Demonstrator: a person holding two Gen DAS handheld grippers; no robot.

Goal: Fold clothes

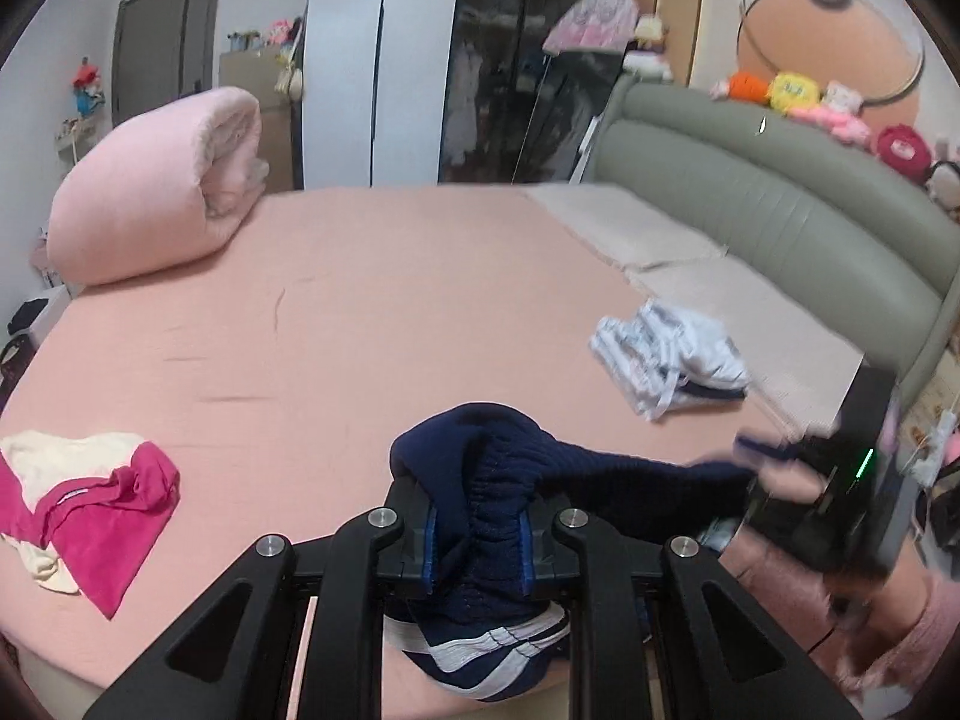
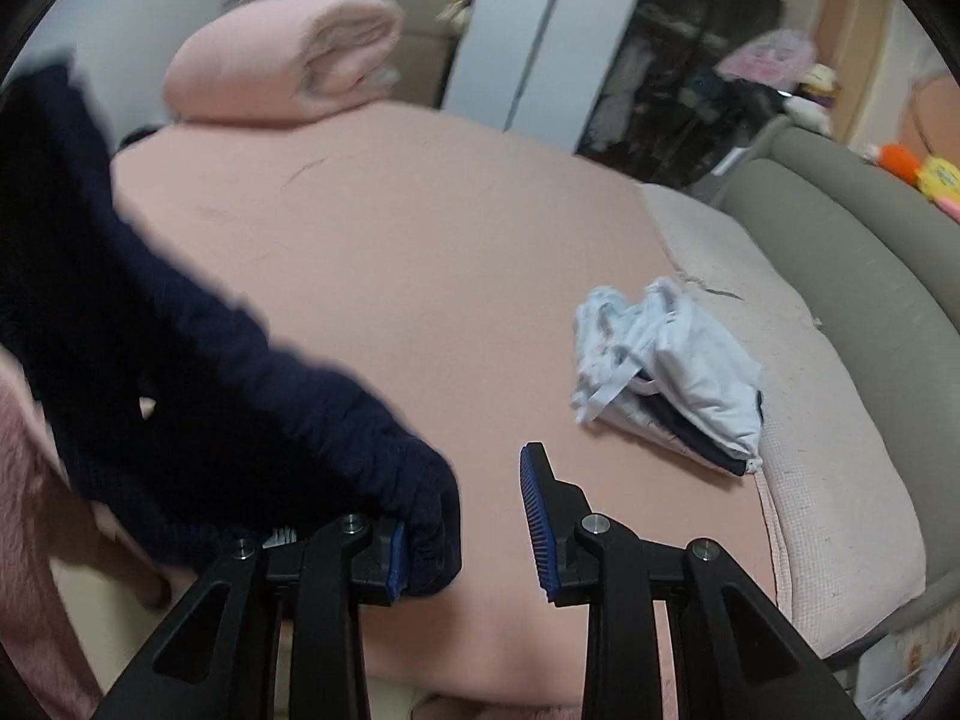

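Over the bed, left hand-held gripper (image 1: 477, 546) clamps navy shorts (image 1: 516, 468).

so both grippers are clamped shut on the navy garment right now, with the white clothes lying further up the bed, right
Not quite. Only the left gripper is clamped on the navy garment. The right wrist view shows the right gripper open, the navy fabric draped over one finger only. The white clothes do lie further up the bed.

bed (image 1: 372, 300) with pink sheet | far left corner: rolled pink quilt (image 1: 156, 186) | near left: pink-and-cream garment (image 1: 84, 504) | right: white folded clothes (image 1: 672, 354) | headboard side: pale pad (image 1: 690, 252)
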